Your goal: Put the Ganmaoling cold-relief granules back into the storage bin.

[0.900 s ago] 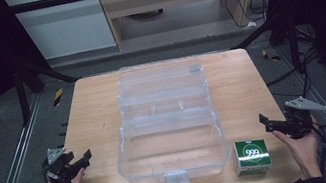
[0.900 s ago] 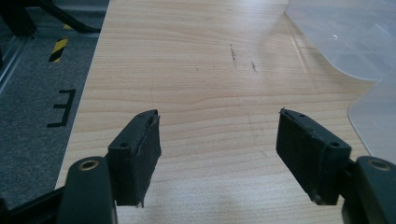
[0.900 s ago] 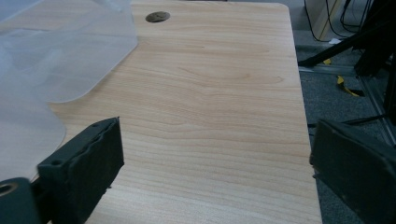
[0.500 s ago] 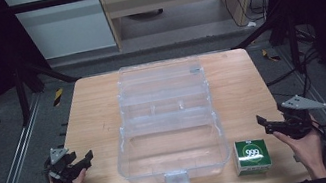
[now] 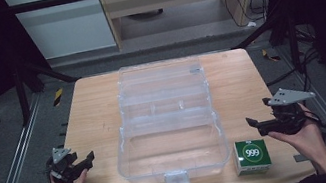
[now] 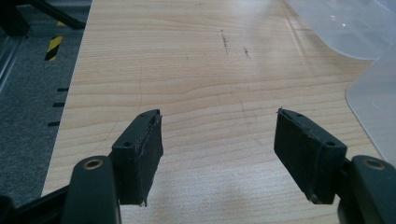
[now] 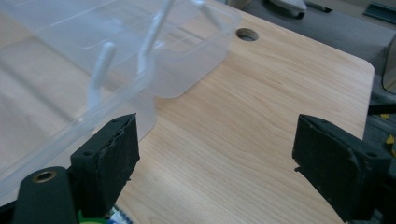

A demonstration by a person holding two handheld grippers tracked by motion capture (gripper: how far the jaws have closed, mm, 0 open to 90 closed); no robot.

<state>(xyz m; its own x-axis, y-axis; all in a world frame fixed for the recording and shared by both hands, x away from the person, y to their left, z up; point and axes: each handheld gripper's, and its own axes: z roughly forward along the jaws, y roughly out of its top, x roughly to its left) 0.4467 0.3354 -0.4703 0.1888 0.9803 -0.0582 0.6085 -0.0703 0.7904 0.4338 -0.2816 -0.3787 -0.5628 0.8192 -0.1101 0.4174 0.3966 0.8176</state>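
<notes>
The right claw [image 5: 258, 126] is held just above the counter [image 5: 89, 114] with its jaws spread wide and nothing between them; in the right gripper view the wood shows bare across the whole gap. The small green-and-white box [image 5: 252, 155] marked 999 sits just below and slightly inboard of that claw, close by but not touching it, and a sliver of its green top peeks out under the claw's near jaw in the right gripper view. The clear plastic case [image 5: 168, 121], lid thrown back, lies directly ahead of the same jaw, its front corner nearly level with the pad. The left claw [image 5: 82, 162] is likewise open and empty, with bare counter ahead of it and the case's rounded edge off to its outer right. I judge the work in hand to be picking up the box and placing it in the case, with the reach not yet made. The main risk is that the right claw points past the box rather than at it, so closing from here would catch air or nip the case wall instead. Dropping onto the box without turning first could shove it against the case or off the near counter edge, which lies close behind it. The thin case wall may also flex or skid if bumped.
</notes>
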